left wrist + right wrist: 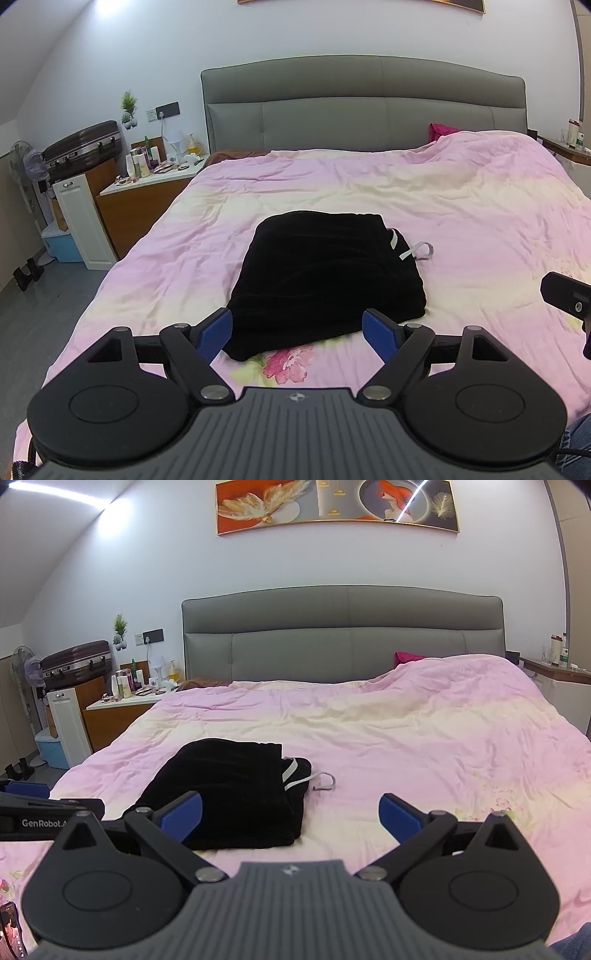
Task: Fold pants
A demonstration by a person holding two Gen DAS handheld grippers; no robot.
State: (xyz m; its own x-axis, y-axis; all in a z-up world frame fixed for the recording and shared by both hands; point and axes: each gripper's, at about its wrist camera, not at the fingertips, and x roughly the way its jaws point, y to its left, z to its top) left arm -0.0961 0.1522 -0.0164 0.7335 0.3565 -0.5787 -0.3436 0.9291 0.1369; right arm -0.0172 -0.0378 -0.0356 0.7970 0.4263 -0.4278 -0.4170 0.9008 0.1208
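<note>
Black pants (325, 280) lie folded into a compact bundle on the pink bedspread (461, 206), with a grey drawstring (419, 251) trailing from the right side. My left gripper (297, 332) is open and empty, hovering just in front of the bundle's near edge. In the right wrist view the pants (236, 797) lie left of centre with the drawstring (323, 781) beside them. My right gripper (290, 814) is open and empty, near the bundle's front right corner. The left gripper's body (40, 816) shows at the left edge.
A grey headboard (362, 107) stands at the far end of the bed. A nightstand (147, 188) crowded with bottles, a white cabinet (85, 218) and a suitcase (83, 142) stand to the left. A shelf (554, 672) with bottles is at the right.
</note>
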